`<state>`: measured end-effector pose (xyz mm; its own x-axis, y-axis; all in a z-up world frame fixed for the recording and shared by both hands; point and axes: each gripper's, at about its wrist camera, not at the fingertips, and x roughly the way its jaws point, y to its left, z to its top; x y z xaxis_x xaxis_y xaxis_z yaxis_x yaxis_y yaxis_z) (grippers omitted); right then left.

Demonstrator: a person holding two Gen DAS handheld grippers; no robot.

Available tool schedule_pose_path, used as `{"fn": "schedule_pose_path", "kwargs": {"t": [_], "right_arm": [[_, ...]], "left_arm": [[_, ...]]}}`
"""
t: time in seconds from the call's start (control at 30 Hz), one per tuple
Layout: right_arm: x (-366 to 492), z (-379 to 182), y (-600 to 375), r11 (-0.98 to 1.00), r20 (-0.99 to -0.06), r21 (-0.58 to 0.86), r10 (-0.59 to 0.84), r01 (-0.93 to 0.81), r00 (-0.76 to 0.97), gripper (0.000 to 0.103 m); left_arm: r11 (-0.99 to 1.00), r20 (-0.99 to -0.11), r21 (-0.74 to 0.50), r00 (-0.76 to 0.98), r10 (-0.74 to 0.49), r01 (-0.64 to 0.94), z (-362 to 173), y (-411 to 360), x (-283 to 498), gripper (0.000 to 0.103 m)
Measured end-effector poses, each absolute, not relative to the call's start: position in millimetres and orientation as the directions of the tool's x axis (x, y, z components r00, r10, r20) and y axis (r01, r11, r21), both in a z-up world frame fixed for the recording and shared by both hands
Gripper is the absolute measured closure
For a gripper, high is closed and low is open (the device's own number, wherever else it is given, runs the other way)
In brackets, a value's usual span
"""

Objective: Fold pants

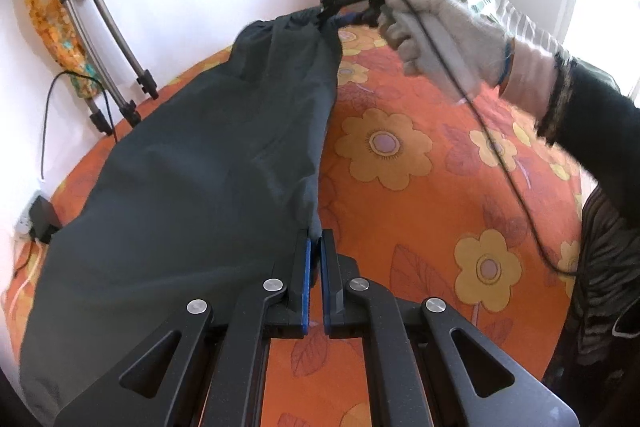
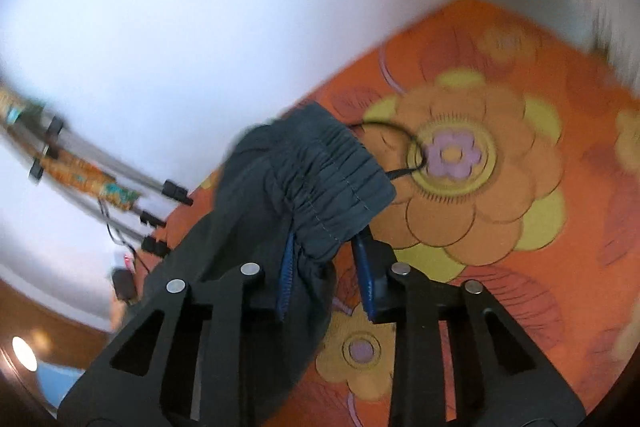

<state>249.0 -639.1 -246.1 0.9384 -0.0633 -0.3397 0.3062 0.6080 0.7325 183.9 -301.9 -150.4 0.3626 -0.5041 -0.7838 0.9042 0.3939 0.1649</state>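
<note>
Over floral bedcover (image 1: 400, 167), dark grey pants (image 1: 208, 163)

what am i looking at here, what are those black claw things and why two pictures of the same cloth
There is no robot arm here. A person holds a hand-held gripper in each hand, and each gripper carries a wide-angle camera that looks along its two fingers. So one picture comes from the left gripper and the other from the right gripper.

On a bed with an orange flowered cover lies a pair of dark grey pants, to be folded. The left gripper is shut on one end of the pants. The right gripper has the gathered elastic waistband between its jaws, which look pressed on the cloth. In the left view you see that gripper from outside, in a gloved hand.
</note>
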Motion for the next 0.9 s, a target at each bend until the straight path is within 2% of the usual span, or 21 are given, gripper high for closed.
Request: {"fn": "schedule_pose_path", "kwargs": {"t": [0.13,0.27,0.53,0.7,0.77,0.83,0.9], "right_arm": [[213,-235,-623,0.685,-0.374,0.637,-0.127,0.354,0.919,0.078],[167,-250,-613,0.728,-0.421,0.539,-0.203,0.424,0.884,0.079],[107,-281,-607,0.749,-0.48,0.499,-0.18,0.436,0.859,0.079],[101,-294,-606,0.793,-0.533,0.467,-0.099,0.39,0.84,0.068],[95,-294,-606,0.805,-0.534,0.453,-0.098,0.382,0.84,0.057],[85,-292,-607,0.811,-0.518,0.454,-0.096,0.368,0.85,0.049],[72,-289,-612,0.807,-0.492,0.476,-0.085,0.35,0.866,0.045]], "left_arm": [[0.394,-0.781,0.159,0.36,-0.511,0.905,-150,-298,178,0.1],[0.359,-0.789,0.144,0.326,-0.52,0.922,-155,-297,161,0.1],[0.309,-0.814,0.118,0.27,-0.514,0.944,-159,-288,124,0.1],[0.321,-0.852,0.079,0.231,-0.469,0.944,-171,-289,121,0.1],[0.323,-0.856,0.07,0.223,-0.466,0.944,-171,-289,120,0.098],[0.328,-0.865,0.071,0.222,-0.45,0.942,-171,-288,120,0.094],[0.338,-0.874,0.067,0.218,-0.434,0.939,-170,-286,115,0.083]]}}
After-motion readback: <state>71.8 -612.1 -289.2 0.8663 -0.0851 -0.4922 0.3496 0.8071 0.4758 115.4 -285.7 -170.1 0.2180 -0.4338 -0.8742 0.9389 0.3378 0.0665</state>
